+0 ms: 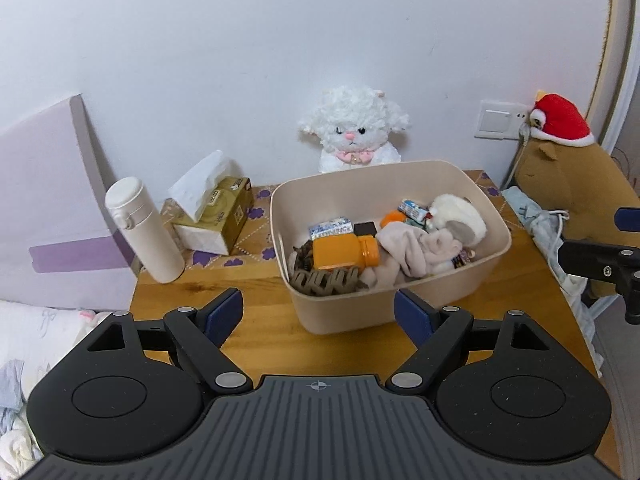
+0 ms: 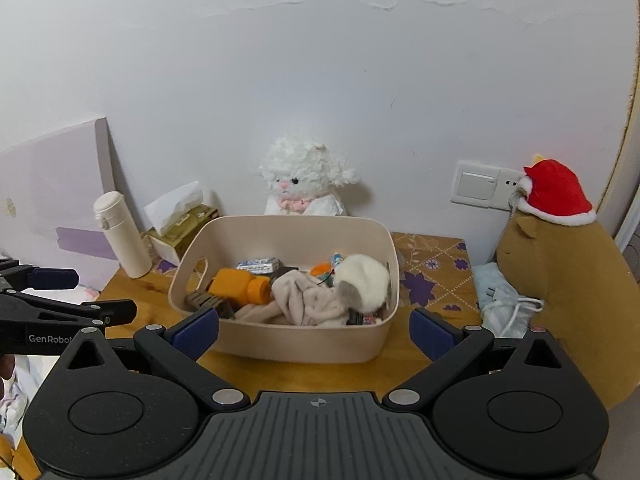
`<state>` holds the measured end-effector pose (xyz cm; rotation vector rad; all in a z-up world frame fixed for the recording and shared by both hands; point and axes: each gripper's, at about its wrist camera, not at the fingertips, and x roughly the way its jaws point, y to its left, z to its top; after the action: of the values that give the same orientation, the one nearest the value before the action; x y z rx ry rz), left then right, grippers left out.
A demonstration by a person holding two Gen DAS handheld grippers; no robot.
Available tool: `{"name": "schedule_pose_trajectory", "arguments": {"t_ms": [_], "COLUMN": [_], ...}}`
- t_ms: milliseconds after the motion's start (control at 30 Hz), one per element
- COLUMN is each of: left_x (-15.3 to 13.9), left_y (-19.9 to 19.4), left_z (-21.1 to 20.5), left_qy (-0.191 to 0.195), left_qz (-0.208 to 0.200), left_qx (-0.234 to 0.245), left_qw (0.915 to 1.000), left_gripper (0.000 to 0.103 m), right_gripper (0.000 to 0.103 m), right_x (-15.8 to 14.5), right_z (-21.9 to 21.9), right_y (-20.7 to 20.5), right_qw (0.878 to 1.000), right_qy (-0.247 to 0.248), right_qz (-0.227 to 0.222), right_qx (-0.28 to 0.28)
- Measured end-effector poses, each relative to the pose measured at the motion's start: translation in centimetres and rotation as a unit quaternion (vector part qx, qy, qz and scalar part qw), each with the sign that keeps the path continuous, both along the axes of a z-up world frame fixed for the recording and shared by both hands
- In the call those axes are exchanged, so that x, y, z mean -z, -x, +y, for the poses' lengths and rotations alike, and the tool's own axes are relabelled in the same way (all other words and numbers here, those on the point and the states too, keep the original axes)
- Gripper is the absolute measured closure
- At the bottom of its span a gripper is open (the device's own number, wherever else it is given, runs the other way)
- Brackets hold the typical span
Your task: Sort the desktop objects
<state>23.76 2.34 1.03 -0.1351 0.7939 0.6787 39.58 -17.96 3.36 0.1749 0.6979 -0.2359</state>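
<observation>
A beige bin stands on the wooden desk. It holds an orange bottle, a brown hair claw, a pale pink cloth, white fluffy earmuffs and small printed packets. My left gripper is open and empty just in front of the bin. My right gripper is open and empty, also in front of the bin, with the bin's near wall between its fingers.
A white flask and a gold tissue box stand at the left by a lilac board. A white plush lamb sits behind the bin. A brown plush with a red hat and a cable are at the right.
</observation>
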Motion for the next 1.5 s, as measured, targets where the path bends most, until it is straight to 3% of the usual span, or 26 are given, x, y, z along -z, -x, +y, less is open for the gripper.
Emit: {"name": "schedule_pose_trajectory", "arguments": {"t_ms": [633, 1033, 1500], "left_x": [-3.3, -5.0, -4.6], "left_y": [10.1, 12.6, 15.3], "left_z": [-6.8, -11.5, -14.7], "left_qy": [-0.006, -0.035, -0.003], "left_qz": [-0.009, -0.015, -0.013], "left_qx": [0.013, 0.037, 0.068], "left_qw": [0.9999, 0.9986, 0.9976], "left_gripper": [0.019, 0.018, 0.018], "right_gripper": [0.0, 0.0, 0.0], "right_x": [-2.8, -3.1, -2.1], "right_z": [5.3, 6.7, 6.4], "right_y": [9.2, 14.7, 19.1], "right_qw": [1.0, 1.0, 0.999], "right_qy": [-0.003, -0.007, -0.043], "right_qz": [-0.009, -0.01, 0.013], "right_qx": [-0.03, -0.017, 0.028]}}
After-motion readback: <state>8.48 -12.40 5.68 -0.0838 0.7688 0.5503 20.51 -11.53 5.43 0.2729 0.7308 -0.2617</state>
